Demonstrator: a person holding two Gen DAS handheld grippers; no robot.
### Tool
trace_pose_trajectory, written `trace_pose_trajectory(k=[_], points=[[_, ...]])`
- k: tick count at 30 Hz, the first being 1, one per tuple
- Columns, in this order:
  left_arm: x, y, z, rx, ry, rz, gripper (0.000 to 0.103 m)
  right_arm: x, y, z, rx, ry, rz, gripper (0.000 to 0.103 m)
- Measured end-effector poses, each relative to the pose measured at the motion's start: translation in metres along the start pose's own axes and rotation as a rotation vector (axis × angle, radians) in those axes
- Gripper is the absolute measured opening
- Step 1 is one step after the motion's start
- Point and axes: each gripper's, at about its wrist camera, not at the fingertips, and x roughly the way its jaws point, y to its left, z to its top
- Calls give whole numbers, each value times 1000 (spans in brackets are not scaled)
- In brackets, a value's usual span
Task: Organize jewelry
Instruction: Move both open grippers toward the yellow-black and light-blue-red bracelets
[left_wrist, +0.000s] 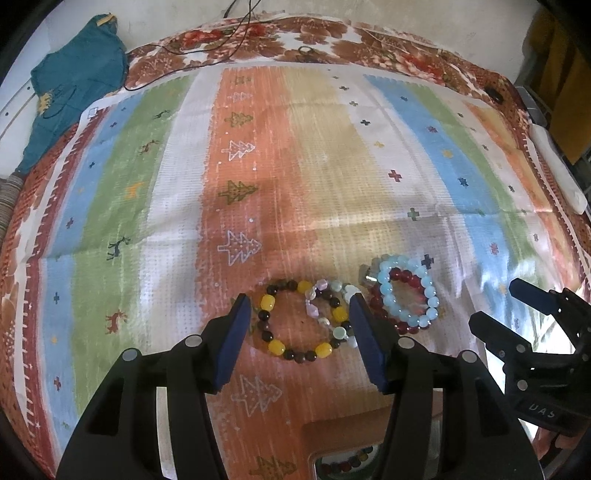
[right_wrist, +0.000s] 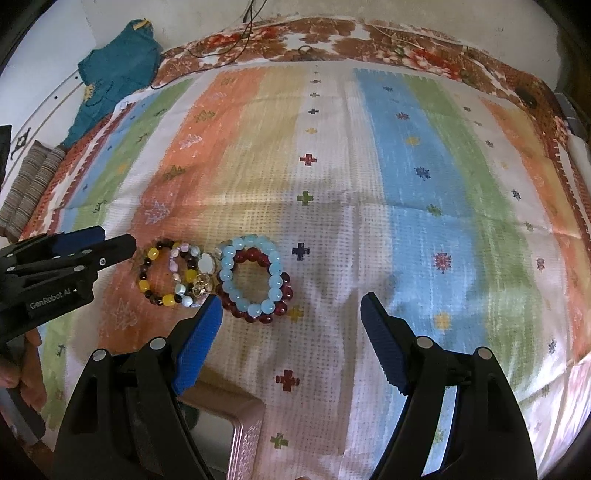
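Left gripper (left_wrist: 301, 321) fingers about half open, straddling the yellow-and-dark bead bracelet (left_wrist: 295, 321) with the pastel bracelet (left_wrist: 330, 314) overlapping it; pads not pressing either. Right gripper (right_wrist: 291, 314) fingers wide open, nothing held, hovering just right of the light-blue bracelet (right_wrist: 251, 277) stacked on the red bracelet (right_wrist: 258, 314). All lie together on the striped cloth (right_wrist: 406, 184) over the bed. A pinkish box (right_wrist: 240, 435) corner shows nearest the camera.
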Motion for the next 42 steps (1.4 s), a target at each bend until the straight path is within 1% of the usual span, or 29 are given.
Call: trace_pose_trajectory(k=[4,12,16,25,31,34,36,39,41,42], points=[[8,2,3,-3,13,-5,55,8,0,3,-2,12,-2,77],[24,-1,7,23,39,-8,55,25,1,7,-1,39,-3,77],[31,1,9,22,48,-2,55,33,2,10,-3,51,-7,77],[51,6,8,20,88,-16,55,50,4,14,-9,76,-20,77],[59,9,9,15,103,-25,47,59,3,17,-11,92,-23,77],[60,7,10,24,105,-33,46,62,3,18,-13,101,-28,69],[63,4,11,31,109,-40,43,64,2,19,-14,105,-29,68],[69,-2,10,54,122,-40,39,66,3,18,-20,114,-29,61],[73,-5,9,66,131,-36,31,69,3,18,-23,120,-31,56],[75,-6,8,70,136,-38,30,71,3,18,-24,125,-32,53]])
